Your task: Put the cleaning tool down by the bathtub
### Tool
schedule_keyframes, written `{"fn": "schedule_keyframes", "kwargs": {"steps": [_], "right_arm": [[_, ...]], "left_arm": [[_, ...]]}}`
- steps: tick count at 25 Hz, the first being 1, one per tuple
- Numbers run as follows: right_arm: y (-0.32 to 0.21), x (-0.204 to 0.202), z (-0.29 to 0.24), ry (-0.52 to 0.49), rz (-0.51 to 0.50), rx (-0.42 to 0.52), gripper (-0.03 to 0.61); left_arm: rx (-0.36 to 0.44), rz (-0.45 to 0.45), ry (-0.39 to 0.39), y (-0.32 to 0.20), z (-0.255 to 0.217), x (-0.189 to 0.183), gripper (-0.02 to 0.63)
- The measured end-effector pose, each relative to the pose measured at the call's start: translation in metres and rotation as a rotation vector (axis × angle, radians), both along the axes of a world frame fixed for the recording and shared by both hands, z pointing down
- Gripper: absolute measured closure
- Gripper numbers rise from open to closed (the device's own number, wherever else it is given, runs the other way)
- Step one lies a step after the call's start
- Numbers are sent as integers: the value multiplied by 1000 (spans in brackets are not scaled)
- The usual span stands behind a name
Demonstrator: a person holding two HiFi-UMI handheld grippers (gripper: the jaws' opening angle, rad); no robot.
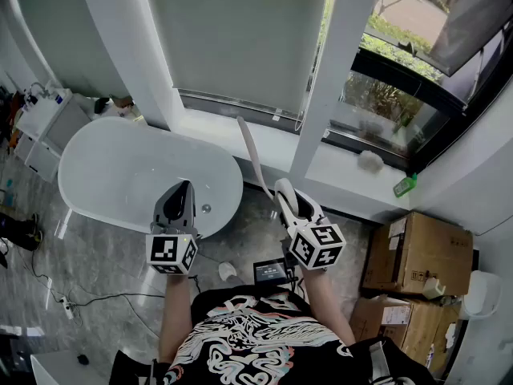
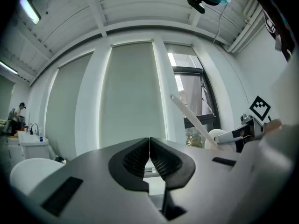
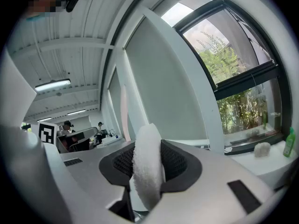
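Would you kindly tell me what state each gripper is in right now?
Left gripper: closed, holding nothing.
Right gripper: closed on the white fluffy head of the cleaning tool.

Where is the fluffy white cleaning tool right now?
In the head view, the cleaning tool is clamped in the right gripper, just right of the bathtub, with its long handle slanting up toward the windowsill.
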State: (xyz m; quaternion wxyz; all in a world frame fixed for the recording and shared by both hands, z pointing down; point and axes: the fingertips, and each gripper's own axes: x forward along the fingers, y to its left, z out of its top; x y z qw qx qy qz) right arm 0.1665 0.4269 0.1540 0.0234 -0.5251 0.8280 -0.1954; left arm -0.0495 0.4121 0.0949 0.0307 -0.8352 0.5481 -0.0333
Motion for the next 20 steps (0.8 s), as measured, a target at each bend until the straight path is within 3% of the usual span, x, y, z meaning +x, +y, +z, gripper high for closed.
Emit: {"fn": "schedule_keyframes", "kwargs": {"steps": [7, 20], "right_arm": [[3, 12, -1, 6, 15, 9, 431], [6, 4, 5, -17, 23, 2, 431]], "left_arm": [[12, 19, -5, 3, -3, 12, 597], [-17, -19, 7, 7, 9, -5, 597]]}}
